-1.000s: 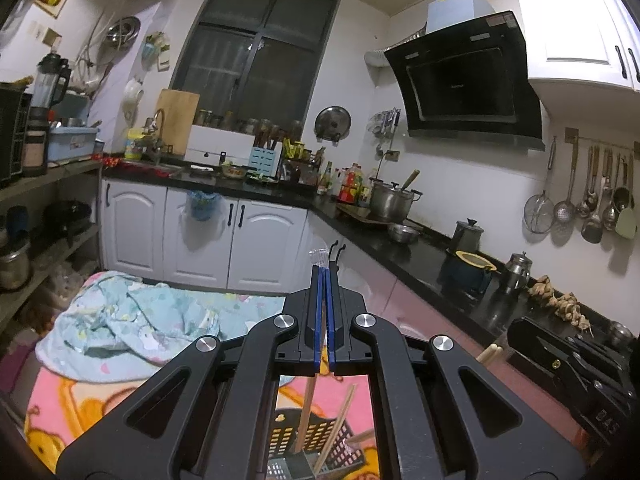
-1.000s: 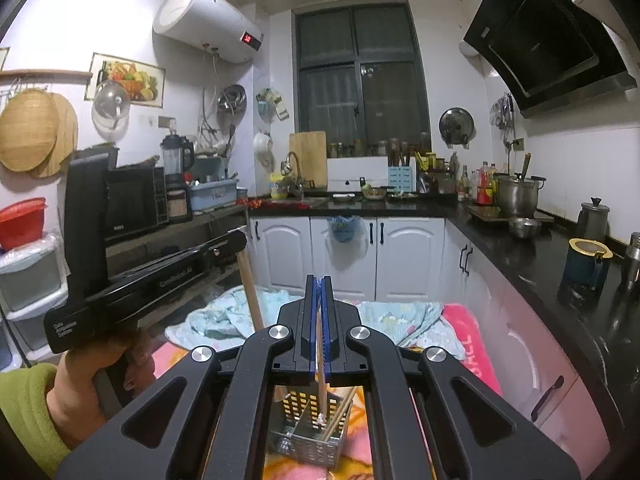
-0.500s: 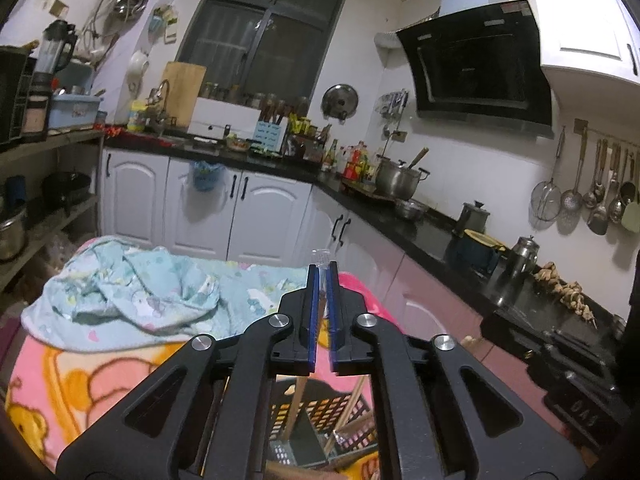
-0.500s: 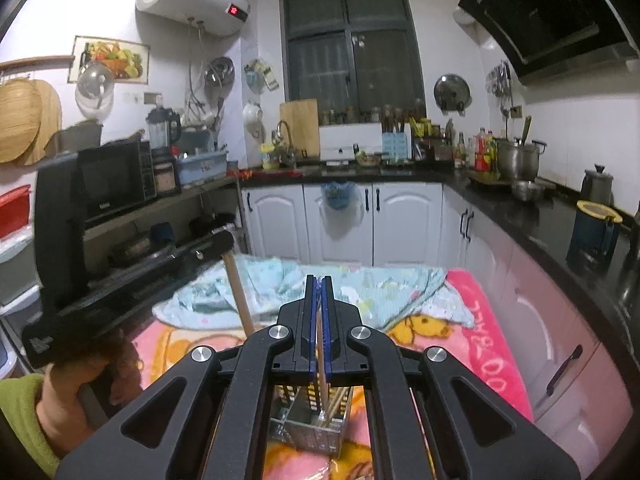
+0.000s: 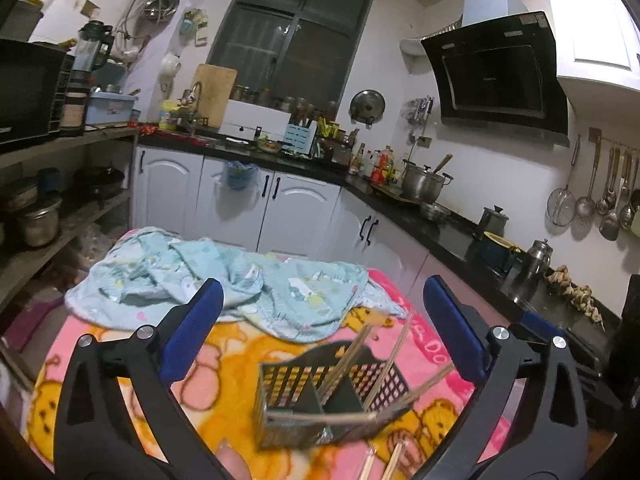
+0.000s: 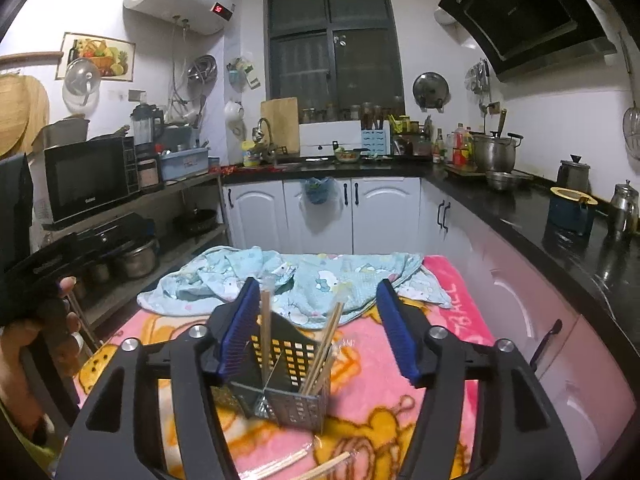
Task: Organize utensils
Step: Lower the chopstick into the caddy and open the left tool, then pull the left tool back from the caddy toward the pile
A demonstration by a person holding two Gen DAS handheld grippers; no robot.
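Two grippers hover over one dark perforated plastic utensil caddy [image 6: 286,380] standing on a pink cartoon-print blanket [image 6: 448,344], near the front edge of that surface. The left gripper [image 5: 320,332] has its jaws opening and spread wide, with nothing pressed between the blue pads; the caddy sits below and between them. The right gripper [image 6: 316,328] likewise has its jaws opening, and one pale wooden chopstick [image 6: 265,332] stands upright just beside the left pad, apparently freed into a compartment. Judged from this, both hands are releasing sticks so they stand sorted in the caddy's divided cells.

Count, right wrist view: one upright stick at the left of the caddy, and a leaning bunch [image 6: 326,348] of about three at its right; the exact number cannot be told. At least two loose chopsticks [image 6: 304,464] lie on the blanket nearest the camera, awaiting collection. One crumpled light-blue printed cloth [image 6: 312,280] lies beyond the caddy.
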